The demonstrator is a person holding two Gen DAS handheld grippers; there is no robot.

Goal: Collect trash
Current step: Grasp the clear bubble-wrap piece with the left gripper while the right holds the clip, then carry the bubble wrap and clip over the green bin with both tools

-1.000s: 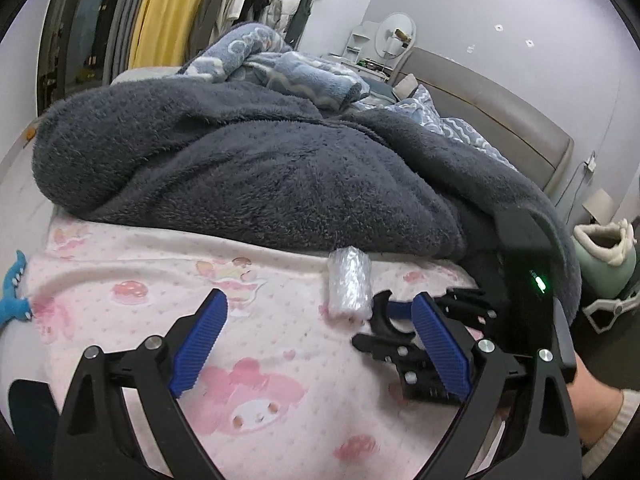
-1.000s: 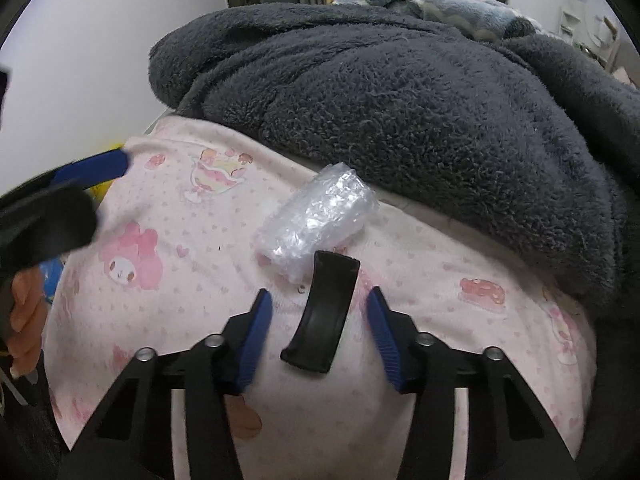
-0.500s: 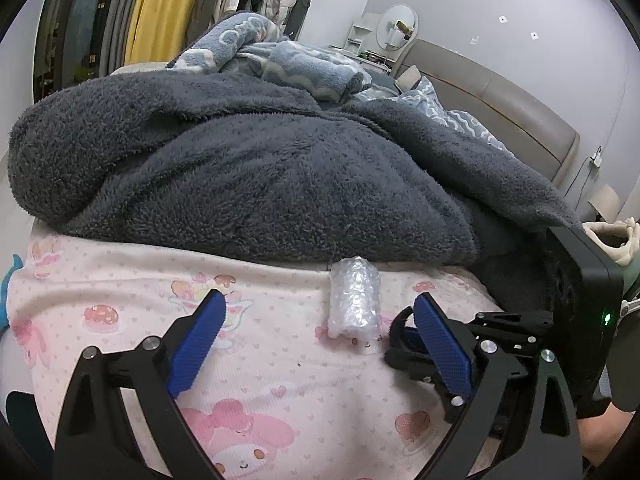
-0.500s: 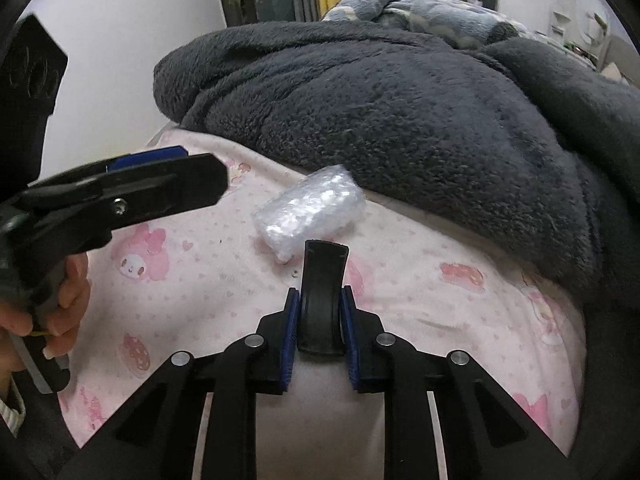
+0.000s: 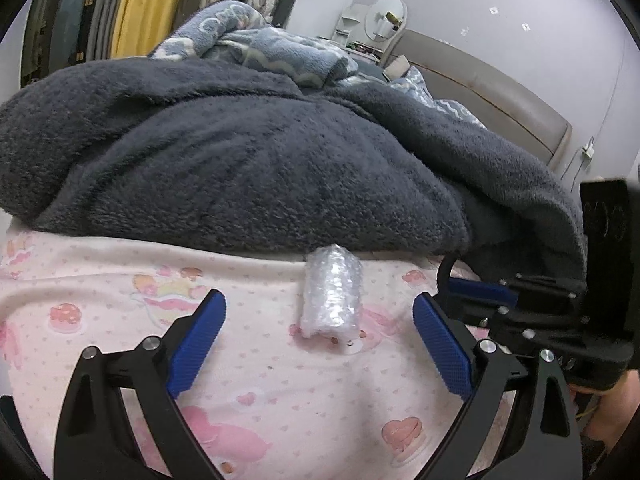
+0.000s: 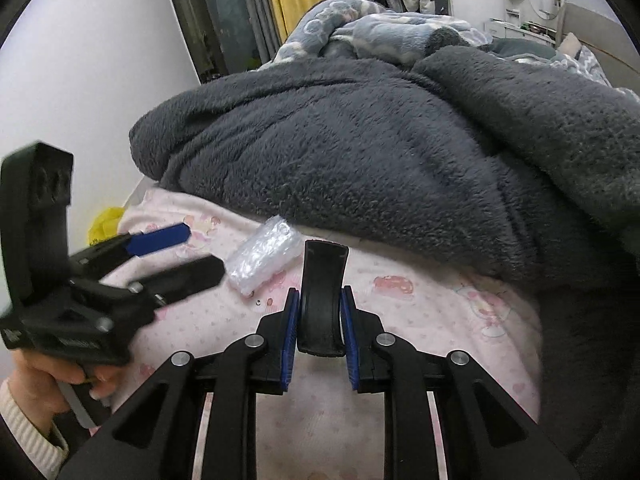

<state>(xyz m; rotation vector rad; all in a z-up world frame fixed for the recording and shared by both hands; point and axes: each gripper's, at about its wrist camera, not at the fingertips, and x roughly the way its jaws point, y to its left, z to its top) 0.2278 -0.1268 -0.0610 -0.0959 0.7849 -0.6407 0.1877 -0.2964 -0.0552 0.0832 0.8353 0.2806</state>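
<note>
The right tongs (image 6: 318, 320) now squeeze the black curved piece (image 6: 322, 292); left tongs (image 5: 320, 340) hang wide open near the bubble wrap (image 5: 331, 292).

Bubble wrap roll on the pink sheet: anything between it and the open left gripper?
Nothing visible. The bubble wrap roll lies on the pink sheet, just ahead of the open left gripper. The grey blanket borders only its far end. The right gripper, shut on a black curved piece, is off to one side.
</note>
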